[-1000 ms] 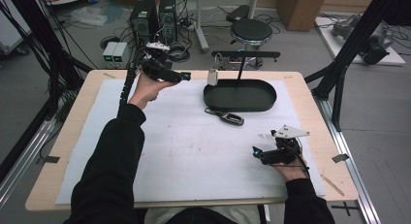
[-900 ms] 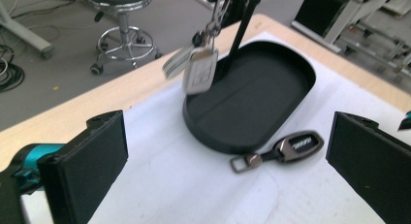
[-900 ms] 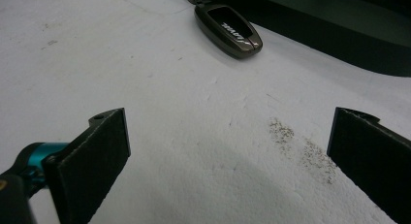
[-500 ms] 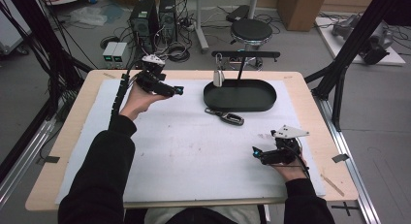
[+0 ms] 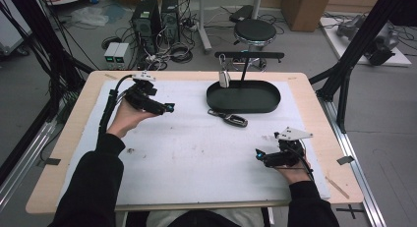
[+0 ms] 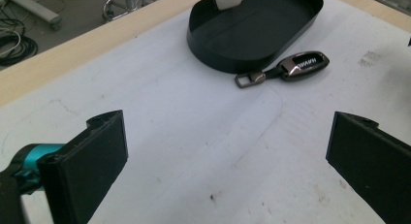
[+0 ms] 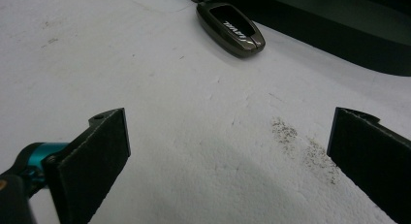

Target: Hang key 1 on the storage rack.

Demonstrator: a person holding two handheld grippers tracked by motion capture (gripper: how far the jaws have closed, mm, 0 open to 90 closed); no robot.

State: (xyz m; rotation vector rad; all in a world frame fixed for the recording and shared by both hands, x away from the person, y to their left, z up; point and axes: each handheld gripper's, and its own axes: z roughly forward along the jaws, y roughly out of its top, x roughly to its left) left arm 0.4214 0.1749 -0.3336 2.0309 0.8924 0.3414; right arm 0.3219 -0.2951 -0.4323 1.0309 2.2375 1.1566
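Overhead, the scene breaks down as follows.
Table [image 5: 69,153]: light wooden top covered by a white sheet [image 5: 196,153] bearing small dark smudges.
Tray [image 5: 243,96]: black, oval, shallow, at the far middle of the sheet; a small pale object [image 5: 224,78] stands upright against its far-left rim, its nature unclear.
Car key fob [image 5: 231,118]: dark and glossy with a metal loop at one end, lying flat on the sheet just beside the tray's near rim, apart from both grippers; lettering shows on its face in the gripper views [image 6: 296,66] [image 7: 231,28].
Left gripper [image 5: 167,108]: held above the far-left part of the sheet, pointing toward the fob; jaws spread wide with nothing between them, as its own view [image 6: 225,166] confirms.
Right gripper [image 5: 259,156]: low over the near-right part of the sheet, with a grey three-cornered plate on top; jaws wide apart and empty in its own view [image 7: 228,161], the fob and tray wall lying ahead.
Floor beyond: a round stool [image 5: 254,30], computer cases [image 5: 156,15] and loose cables.
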